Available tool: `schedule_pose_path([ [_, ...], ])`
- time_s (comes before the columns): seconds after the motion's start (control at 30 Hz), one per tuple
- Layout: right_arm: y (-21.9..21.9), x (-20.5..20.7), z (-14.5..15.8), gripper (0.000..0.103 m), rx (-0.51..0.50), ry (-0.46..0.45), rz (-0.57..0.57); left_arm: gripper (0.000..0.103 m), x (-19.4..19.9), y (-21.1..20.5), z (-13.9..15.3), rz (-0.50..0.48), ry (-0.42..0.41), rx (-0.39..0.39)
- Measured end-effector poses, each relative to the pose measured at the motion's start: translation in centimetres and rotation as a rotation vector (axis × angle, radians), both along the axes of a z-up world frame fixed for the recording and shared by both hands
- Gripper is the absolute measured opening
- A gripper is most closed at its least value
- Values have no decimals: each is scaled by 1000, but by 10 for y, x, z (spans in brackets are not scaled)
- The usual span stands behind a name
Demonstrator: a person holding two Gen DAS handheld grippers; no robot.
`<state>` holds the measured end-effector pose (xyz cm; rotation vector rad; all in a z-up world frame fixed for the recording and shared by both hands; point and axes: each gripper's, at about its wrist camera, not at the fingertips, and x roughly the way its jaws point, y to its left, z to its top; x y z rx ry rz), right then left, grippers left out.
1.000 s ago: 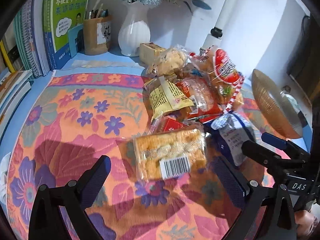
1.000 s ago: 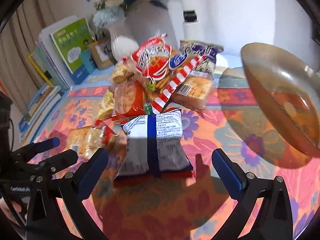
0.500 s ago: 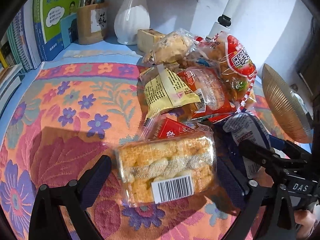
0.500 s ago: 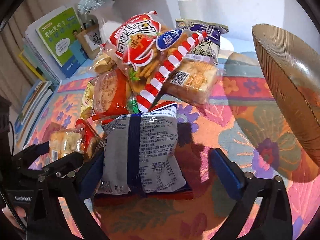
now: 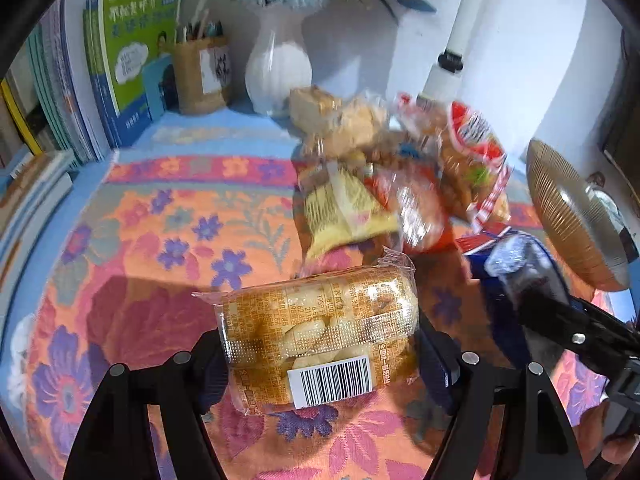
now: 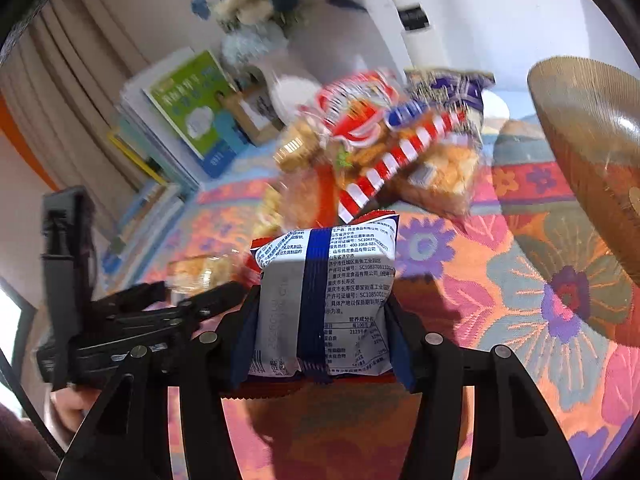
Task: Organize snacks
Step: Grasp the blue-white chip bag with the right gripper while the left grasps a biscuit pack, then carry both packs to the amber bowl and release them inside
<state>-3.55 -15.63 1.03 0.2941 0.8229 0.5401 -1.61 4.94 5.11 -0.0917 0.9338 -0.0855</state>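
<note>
Left gripper (image 5: 320, 364) closing, pads pressing clear cracker pack (image 5: 320, 336). Right gripper (image 6: 320, 344) closing, pads squeezing grey-blue snack bag (image 6: 320, 300).

Left claw (image 5: 320, 356), right claw (image 6: 320, 344): black frames, blue pads, silver screws.
</note>
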Motion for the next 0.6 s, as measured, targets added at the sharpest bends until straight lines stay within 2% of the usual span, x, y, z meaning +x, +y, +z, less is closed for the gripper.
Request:
schedule_pose_path([
  [0.07, -7, -7, 16, 54, 44, -38, 4, 76, 1, -2, 14, -8, -23, -5],
  [0.17, -14, -9, 42, 54, 26, -85, -9, 76, 8, -9, 40, -45, -63, -27],
  [0.27, -32, -5, 71, 54, 37, -123, -32, 76, 20, -27, 69, -89, -129, -18],
  [0.43, -78, 12, 114, 54, -50, -177, -163, 76, 52, -82, 106, -206, -200, -31],
  [0.5, -99, 22, 123, 54, -65, -171, -208, 76, 67, -109, 110, -268, -194, -52],
  [0.6, -125, 37, 127, 54, -108, -155, -267, 76, 81, -153, 111, -344, -194, -42],
])
